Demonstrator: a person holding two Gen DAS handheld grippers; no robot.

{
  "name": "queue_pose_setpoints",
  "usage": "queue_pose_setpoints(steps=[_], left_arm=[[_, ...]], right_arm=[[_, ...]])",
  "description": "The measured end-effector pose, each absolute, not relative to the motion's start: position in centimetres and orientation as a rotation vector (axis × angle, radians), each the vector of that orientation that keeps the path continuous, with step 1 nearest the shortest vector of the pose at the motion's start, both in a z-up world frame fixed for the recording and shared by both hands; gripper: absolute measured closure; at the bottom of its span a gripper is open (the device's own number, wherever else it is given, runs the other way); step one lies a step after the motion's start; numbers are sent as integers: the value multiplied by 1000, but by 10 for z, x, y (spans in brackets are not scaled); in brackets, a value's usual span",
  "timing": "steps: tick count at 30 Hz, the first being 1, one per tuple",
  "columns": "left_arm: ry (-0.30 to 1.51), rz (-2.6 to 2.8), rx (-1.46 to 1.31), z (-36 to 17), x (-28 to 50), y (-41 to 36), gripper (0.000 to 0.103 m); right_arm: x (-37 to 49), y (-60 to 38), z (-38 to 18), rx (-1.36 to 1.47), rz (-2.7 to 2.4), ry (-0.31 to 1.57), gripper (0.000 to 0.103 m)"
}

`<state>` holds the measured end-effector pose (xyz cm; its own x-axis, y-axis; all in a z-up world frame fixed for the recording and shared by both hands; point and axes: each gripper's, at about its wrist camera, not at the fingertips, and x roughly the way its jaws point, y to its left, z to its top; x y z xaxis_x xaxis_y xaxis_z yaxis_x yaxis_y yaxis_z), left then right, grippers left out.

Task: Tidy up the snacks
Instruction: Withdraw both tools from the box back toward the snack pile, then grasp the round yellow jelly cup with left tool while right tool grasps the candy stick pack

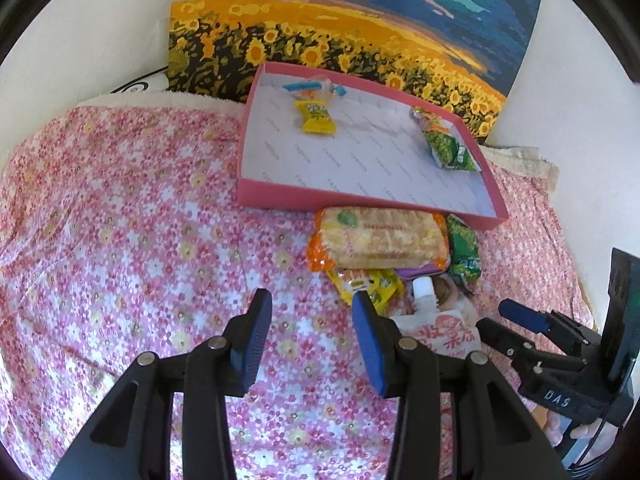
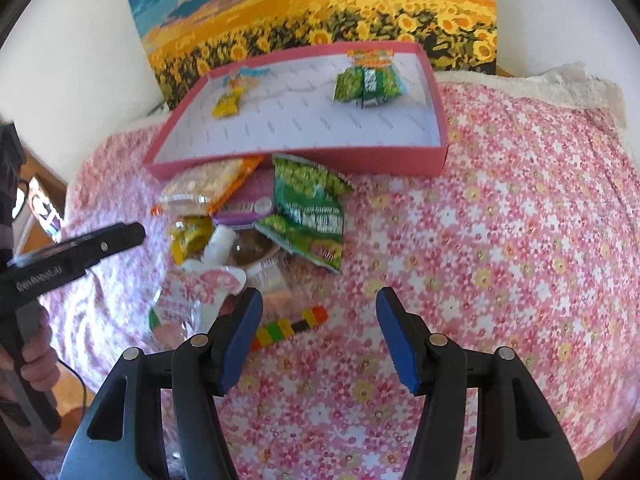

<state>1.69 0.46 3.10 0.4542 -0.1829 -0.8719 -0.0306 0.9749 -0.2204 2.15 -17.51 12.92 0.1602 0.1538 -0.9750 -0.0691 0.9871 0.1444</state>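
A pink tray (image 1: 280, 196) lies at the back of the floral cloth. In it are a yellow packet (image 1: 316, 118), a blue-and-orange sweet (image 1: 312, 88) and a green packet (image 1: 448, 146). Against its front wall is a snack pile: an orange cracker pack (image 1: 376, 242), green packets (image 2: 312, 208), a purple pack (image 2: 248, 204), a jelly cup (image 2: 256, 252) and a white pouch (image 1: 444, 332). My left gripper (image 1: 310, 296) is open over bare cloth, just left of the pile. My right gripper (image 2: 318, 294) is open and empty, in front of the pile, with a striped candy stick (image 2: 292, 326) beside its left finger.
A sunflower painting (image 1: 340, 32) leans on the white wall behind the tray. The floral cloth (image 2: 500, 220) spreads wide to the right of the pile and drops off at its edges. A person's hand (image 2: 36, 364) holds the left gripper's handle at the far left.
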Motion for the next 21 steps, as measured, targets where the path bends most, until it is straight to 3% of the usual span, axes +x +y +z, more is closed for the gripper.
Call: queue_pose_setpoints(steps=[19, 21], left_arm=[[1083, -86, -245, 20, 9, 7, 59], [1084, -87, -247, 19, 11, 7, 59]], right_arm=[[22, -149, 111, 2, 228, 1410, 42], [22, -148, 110, -2, 225, 1405, 48]])
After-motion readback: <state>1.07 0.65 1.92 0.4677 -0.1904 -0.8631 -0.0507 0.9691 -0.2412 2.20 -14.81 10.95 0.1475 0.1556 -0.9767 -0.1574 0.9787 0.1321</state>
